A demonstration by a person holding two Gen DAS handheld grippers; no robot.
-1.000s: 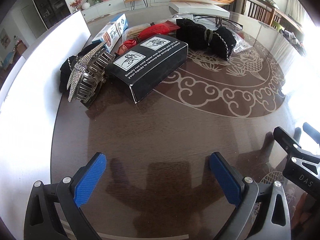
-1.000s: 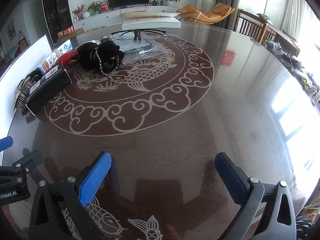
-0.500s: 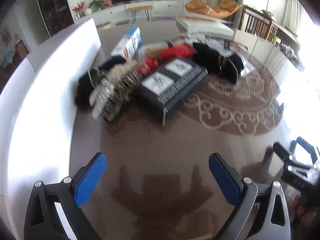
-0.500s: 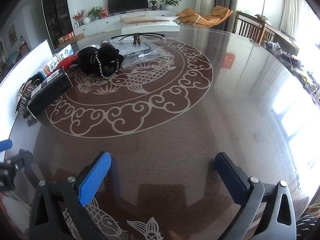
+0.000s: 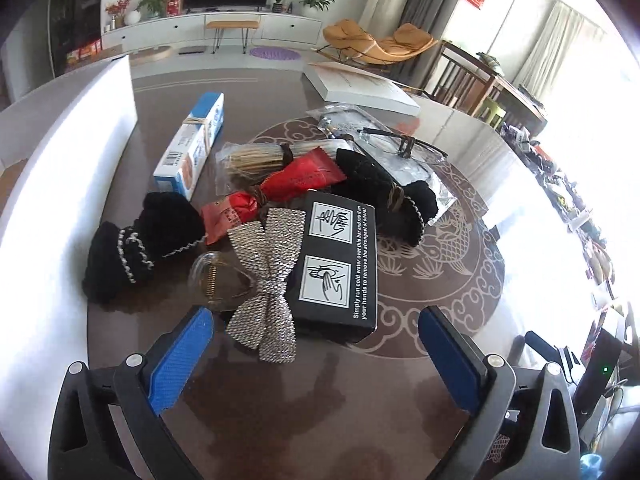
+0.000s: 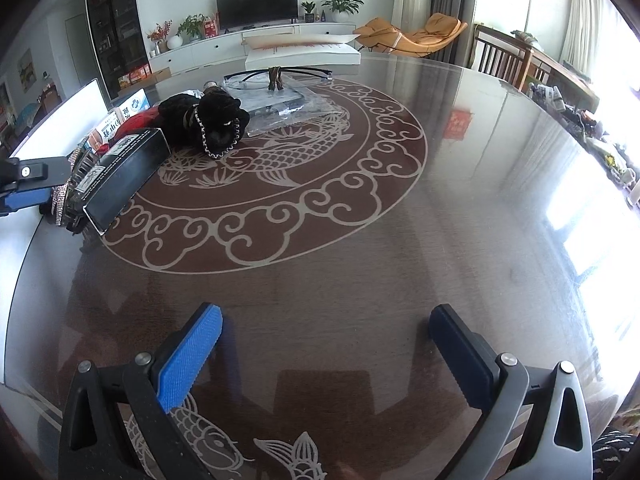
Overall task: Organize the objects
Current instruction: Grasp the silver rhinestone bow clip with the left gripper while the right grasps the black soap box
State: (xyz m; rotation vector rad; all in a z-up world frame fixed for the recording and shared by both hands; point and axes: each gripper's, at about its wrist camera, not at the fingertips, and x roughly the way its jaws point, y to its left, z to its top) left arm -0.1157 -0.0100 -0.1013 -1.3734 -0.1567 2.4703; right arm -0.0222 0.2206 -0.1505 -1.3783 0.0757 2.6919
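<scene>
A pile of objects lies on the round dark table (image 5: 320, 420). A silver rhinestone bow clip (image 5: 269, 280) lies nearest, beside a black printed box (image 5: 340, 264). Around them are two black scrunchies (image 5: 136, 240) (image 5: 384, 192), red packets (image 5: 296, 180), a bundle of sticks (image 5: 256, 156), a blue-white box (image 5: 192, 148) and glasses (image 5: 404, 144) on a clear bag. My left gripper (image 5: 316, 344) is open, just short of the bow and box. My right gripper (image 6: 324, 344) is open and empty over bare table; the black box (image 6: 120, 168) and a scrunchie (image 6: 212, 120) lie far left.
A white board (image 5: 60, 184) stands along the table's left edge. A white flat box (image 5: 360, 88) lies at the far side. In the right wrist view the left gripper's finger (image 6: 28, 184) shows at the left edge. Chairs stand at the right.
My left gripper has moved forward and risen toward the pile, so the bow clip and black box are now close before its fingers. The right gripper has hardly moved.
</scene>
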